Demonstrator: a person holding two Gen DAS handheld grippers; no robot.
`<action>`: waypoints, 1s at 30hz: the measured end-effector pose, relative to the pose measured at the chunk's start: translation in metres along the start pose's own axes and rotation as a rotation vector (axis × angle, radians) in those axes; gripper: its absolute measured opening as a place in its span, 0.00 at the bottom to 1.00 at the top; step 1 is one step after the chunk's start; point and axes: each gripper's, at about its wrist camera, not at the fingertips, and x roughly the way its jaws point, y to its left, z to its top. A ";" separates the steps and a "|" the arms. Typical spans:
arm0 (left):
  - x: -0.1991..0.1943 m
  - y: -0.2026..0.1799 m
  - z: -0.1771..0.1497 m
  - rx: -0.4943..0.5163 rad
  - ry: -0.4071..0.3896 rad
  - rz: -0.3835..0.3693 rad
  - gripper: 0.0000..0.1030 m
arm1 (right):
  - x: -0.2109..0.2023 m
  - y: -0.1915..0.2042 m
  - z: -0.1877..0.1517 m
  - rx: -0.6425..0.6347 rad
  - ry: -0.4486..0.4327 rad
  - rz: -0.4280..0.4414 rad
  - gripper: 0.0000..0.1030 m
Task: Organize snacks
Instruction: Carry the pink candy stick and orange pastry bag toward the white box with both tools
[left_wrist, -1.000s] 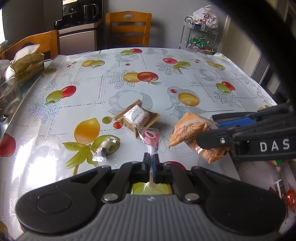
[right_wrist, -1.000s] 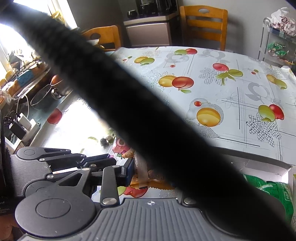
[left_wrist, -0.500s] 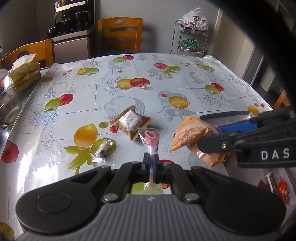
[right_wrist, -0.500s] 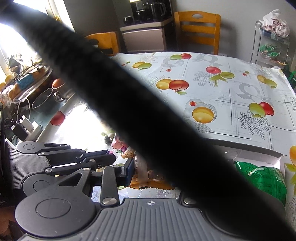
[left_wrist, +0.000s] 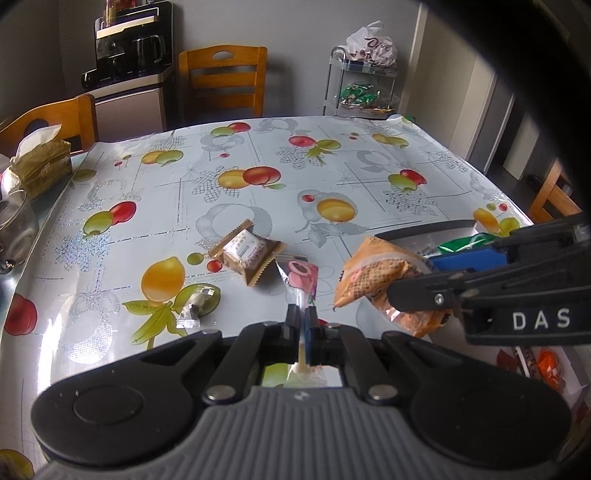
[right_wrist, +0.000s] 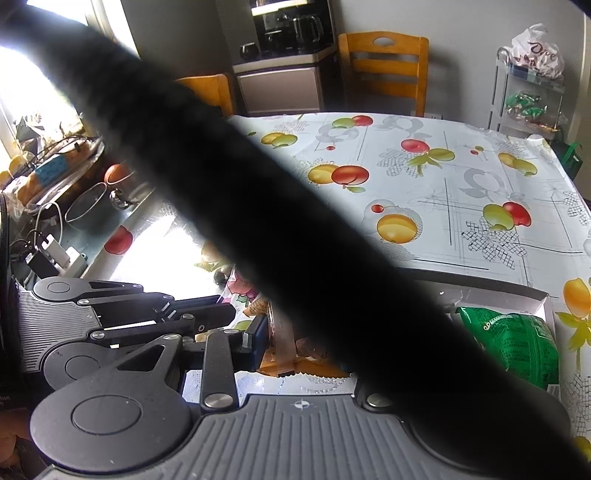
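My left gripper (left_wrist: 303, 314) is shut on the stick of a pink wrapped lollipop (left_wrist: 301, 275) and holds it above the table. My right gripper (left_wrist: 413, 291) is shut on an orange waffle-print snack bag (left_wrist: 376, 275), also lifted; in the right wrist view the bag (right_wrist: 291, 343) shows between the fingers, mostly hidden by a black strap (right_wrist: 295, 221). A brown wrapped biscuit (left_wrist: 247, 251) and a small silver candy (left_wrist: 195, 308) lie on the fruit-print tablecloth (left_wrist: 258, 166). A box (right_wrist: 498, 291) at the right holds a green snack bag (right_wrist: 517, 339).
A tissue pack (left_wrist: 40, 162) and a glass (left_wrist: 14, 221) stand at the left edge. Wooden chairs (left_wrist: 225, 81) and a wire rack (left_wrist: 362, 88) with snacks stand behind the table. Cables and bowls (right_wrist: 85, 206) lie on a side counter.
Both grippers have risen and drawn back with their snacks held; the table looks farther away and the box with the green bag shows more.
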 end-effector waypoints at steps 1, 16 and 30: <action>-0.001 -0.001 0.000 0.001 0.000 -0.004 0.00 | -0.001 0.000 -0.001 0.001 -0.002 -0.002 0.37; -0.009 -0.021 0.006 0.033 -0.010 -0.068 0.00 | -0.025 -0.012 -0.014 0.044 -0.028 -0.043 0.37; -0.009 -0.041 0.014 0.086 -0.019 -0.131 0.00 | -0.047 -0.028 -0.025 0.100 -0.062 -0.095 0.37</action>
